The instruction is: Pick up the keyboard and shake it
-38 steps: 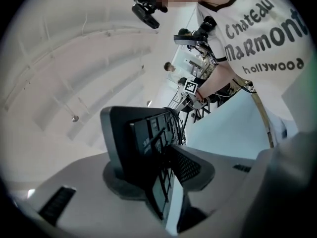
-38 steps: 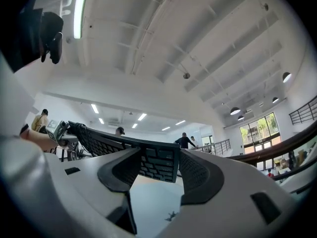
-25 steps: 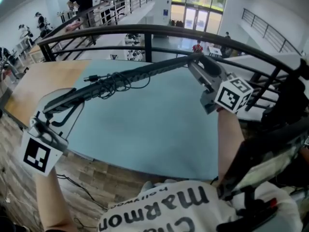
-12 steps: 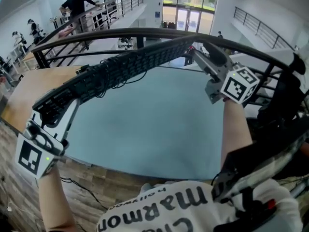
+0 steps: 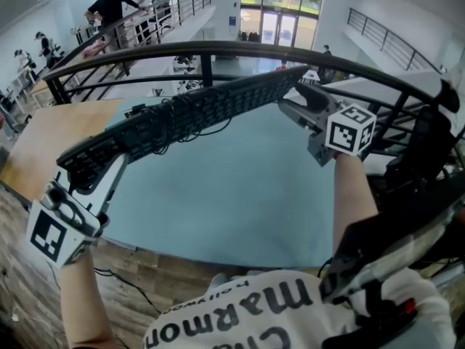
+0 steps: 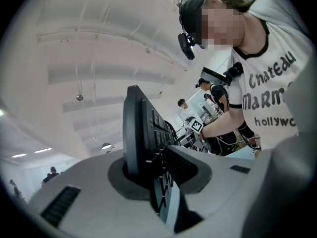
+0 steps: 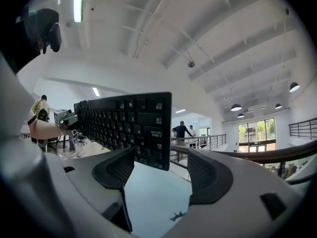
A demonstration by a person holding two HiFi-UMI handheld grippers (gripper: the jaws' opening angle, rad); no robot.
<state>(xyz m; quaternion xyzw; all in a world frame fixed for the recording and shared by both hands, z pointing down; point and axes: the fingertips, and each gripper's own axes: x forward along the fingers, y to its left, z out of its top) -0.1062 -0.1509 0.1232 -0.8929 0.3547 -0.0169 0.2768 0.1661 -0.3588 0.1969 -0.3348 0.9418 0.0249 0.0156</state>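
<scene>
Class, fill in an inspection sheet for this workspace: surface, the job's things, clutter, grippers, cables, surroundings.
Surface: blue mat on a wooden table.
Job's things: black keyboard lifted off the mat, spanning both grippers.
Clutter: nothing seen.
Grippers: left hand-held gripper shut on the keyboard's left end. Right hand-held gripper has its jaws opening, with the keyboard's other end between them but not clamped.
Cables: keyboard cable hangs bundled from the keyboard. Floor cable lies on the wood floor near the person.
Surroundings: dark railing beyond the table. People stand in the hall behind it.
</scene>
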